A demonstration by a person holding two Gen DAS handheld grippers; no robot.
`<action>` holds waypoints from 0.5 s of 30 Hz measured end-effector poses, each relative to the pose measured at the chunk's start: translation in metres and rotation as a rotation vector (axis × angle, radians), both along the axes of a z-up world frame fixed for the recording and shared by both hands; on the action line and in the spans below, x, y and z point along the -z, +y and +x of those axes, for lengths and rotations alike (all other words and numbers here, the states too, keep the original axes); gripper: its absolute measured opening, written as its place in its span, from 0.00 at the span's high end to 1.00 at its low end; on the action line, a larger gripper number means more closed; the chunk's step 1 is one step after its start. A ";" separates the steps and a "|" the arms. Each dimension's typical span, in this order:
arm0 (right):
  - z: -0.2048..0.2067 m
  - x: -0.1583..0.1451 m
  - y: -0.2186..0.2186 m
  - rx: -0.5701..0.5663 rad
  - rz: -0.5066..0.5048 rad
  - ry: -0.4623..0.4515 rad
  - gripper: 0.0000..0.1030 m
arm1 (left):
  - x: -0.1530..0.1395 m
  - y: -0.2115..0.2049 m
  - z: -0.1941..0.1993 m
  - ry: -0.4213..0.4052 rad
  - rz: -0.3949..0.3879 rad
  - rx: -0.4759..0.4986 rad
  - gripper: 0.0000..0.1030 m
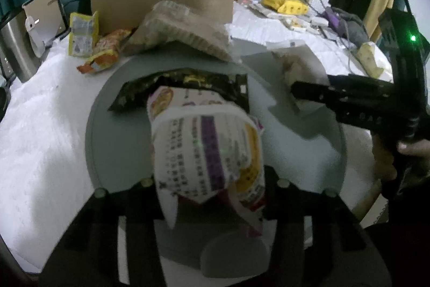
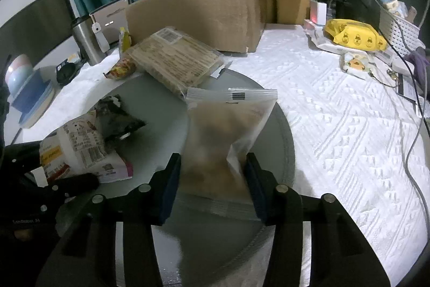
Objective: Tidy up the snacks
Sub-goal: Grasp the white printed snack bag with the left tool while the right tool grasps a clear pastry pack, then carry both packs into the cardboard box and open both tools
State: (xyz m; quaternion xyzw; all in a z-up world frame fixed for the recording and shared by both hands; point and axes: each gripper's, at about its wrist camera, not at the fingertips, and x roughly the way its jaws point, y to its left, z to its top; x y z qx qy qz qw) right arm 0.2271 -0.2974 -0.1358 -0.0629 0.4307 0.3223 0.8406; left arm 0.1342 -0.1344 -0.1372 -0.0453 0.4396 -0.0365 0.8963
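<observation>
A brown cardboard box (image 2: 204,15) stands at the far side of the white cloth (image 2: 349,125), with a flat clear pack (image 2: 174,61) leaning in front of it. On the round grey tray (image 2: 282,141), the right gripper (image 2: 212,184) pinches a frosted pouch (image 2: 228,131) with a small barcode on top. The left gripper (image 1: 212,209) clamps a white packet (image 1: 204,147) with a purple band; its print is too blurred to read. A black packet (image 1: 188,88) lies just beyond it.
</observation>
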 end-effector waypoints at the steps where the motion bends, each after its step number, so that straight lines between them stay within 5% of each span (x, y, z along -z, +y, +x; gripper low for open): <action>1: 0.000 -0.002 0.001 0.000 0.000 -0.003 0.52 | -0.004 -0.001 -0.001 -0.010 -0.001 0.005 0.54; 15: 0.011 -0.038 0.013 -0.009 -0.001 -0.067 0.52 | -0.043 0.014 0.002 -0.104 -0.032 -0.002 0.54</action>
